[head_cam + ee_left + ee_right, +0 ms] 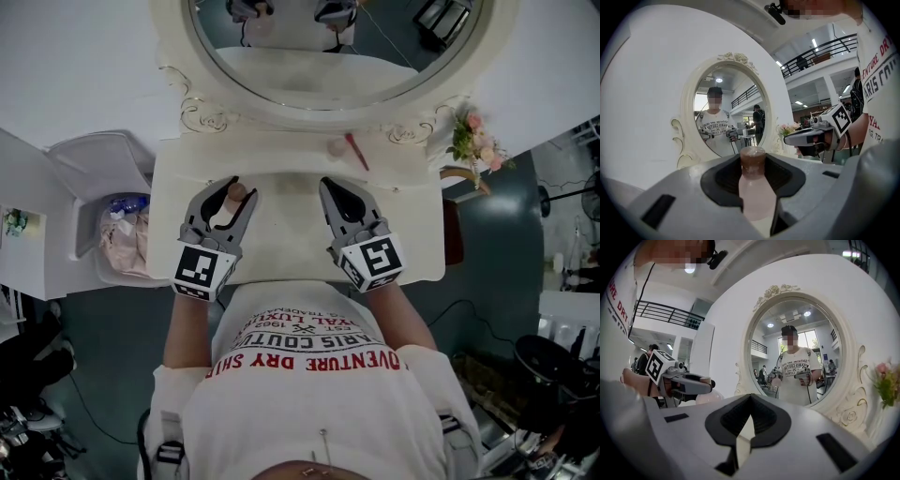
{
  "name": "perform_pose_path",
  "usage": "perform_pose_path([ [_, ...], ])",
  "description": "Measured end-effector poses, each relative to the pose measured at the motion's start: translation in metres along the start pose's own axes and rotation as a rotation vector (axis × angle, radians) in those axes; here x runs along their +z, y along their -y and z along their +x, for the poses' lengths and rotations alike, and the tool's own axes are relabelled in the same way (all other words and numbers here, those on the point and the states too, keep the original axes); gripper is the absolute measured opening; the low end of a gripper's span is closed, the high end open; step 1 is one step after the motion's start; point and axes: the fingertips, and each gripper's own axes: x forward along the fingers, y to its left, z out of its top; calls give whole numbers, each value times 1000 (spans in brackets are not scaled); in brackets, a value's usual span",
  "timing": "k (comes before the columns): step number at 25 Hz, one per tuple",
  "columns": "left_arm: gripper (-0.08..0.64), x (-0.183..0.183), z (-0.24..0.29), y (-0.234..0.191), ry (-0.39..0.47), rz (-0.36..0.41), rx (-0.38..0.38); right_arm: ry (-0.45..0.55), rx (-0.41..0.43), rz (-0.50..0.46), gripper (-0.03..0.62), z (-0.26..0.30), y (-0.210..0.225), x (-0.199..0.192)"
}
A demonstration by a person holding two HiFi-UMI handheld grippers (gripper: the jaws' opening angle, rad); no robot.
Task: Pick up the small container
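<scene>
The small container [235, 194] is a pale pink bottle with a brown cap [753, 159]. It sits upright between the jaws of my left gripper [240, 187], which is shut on it above the left part of the white vanity table [281, 253]. In the left gripper view the bottle [757, 192] fills the gap between the grey jaws. My right gripper [330, 186] hovers to the right at the same height, its jaws shut with nothing between them [750, 397]. Each gripper shows in the other's view: the right gripper [806, 136] and the left gripper [689, 383].
A large oval mirror [309, 56] in an ornate white frame stands at the back of the table. A red stick [356, 151] and a small pink round item [336, 146] lie near it. Pink flowers [476, 141] stand at the right; a bin with bags [122, 230] is at the left.
</scene>
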Motion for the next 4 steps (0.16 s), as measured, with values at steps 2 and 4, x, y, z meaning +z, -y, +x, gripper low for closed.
perform_pose_path([
  [2, 147, 0, 3, 0, 0, -1, 0, 3, -2, -2, -3, 1, 2, 1],
  [4, 147, 0, 6, 0, -1, 0, 0, 7, -3, -5, -2, 1, 4, 3],
])
